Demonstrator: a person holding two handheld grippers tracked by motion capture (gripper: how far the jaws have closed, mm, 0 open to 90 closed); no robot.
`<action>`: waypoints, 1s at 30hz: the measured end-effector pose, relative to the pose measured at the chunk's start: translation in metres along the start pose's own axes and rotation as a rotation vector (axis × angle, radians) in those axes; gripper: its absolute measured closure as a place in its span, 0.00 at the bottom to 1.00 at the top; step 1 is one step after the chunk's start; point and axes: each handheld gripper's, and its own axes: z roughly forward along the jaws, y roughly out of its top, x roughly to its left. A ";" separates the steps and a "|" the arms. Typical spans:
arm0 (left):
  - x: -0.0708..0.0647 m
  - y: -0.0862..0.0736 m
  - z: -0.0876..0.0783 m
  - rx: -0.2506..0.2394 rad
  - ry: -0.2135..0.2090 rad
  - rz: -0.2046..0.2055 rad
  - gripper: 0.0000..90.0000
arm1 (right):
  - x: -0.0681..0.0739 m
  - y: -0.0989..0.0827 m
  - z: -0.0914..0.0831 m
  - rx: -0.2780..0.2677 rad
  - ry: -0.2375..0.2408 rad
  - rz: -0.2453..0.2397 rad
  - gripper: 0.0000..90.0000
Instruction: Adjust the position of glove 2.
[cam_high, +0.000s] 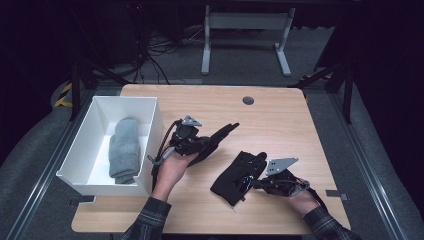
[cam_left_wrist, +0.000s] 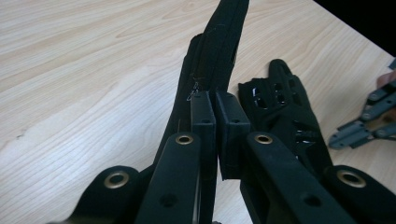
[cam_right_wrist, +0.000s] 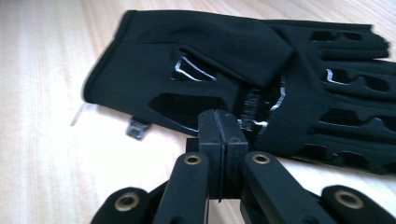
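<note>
High view: left gripper (cam_high: 220, 135) at table centre holds a limp black fabric glove (cam_high: 226, 131) lifted off the light wooden table (cam_high: 280, 125); a 2nd black glove w/ glossy cut-outs (cam_high: 239, 176) lies flat near-right by the right gripper (cam_high: 257, 184), grey knit gloves (cam_high: 124, 149) in the white box (cam_high: 80, 155) at left. Left gripper view: jaws closed on the lifted glove's (cam_left_wrist: 212, 56) edge; soft, light, floppy, so prob. best pinched at cuff. Right gripper view: jaws fully closed, apparently on the flat glove's (cam_right_wrist: 243, 60) near edge.

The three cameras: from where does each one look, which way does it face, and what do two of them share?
High view: above the table's near side, looking forward and down; forearms, left gripper, right gripper.
Left gripper view: along its jaws, shut on a black glove.
Right gripper view: along shut jaws at the second glove.
Shared: second glove, in all.
</note>
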 end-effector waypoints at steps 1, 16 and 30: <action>-0.002 0.001 0.001 0.001 -0.003 -0.001 0.97 | -0.001 0.001 0.001 0.000 -0.003 -0.003 1.00; -0.021 0.010 0.016 0.032 -0.029 0.018 0.97 | -0.002 0.016 0.016 -0.002 -0.010 -0.020 1.00; -0.033 0.013 0.033 0.058 -0.044 0.021 0.97 | -0.003 0.024 0.025 -0.004 -0.016 -0.030 1.00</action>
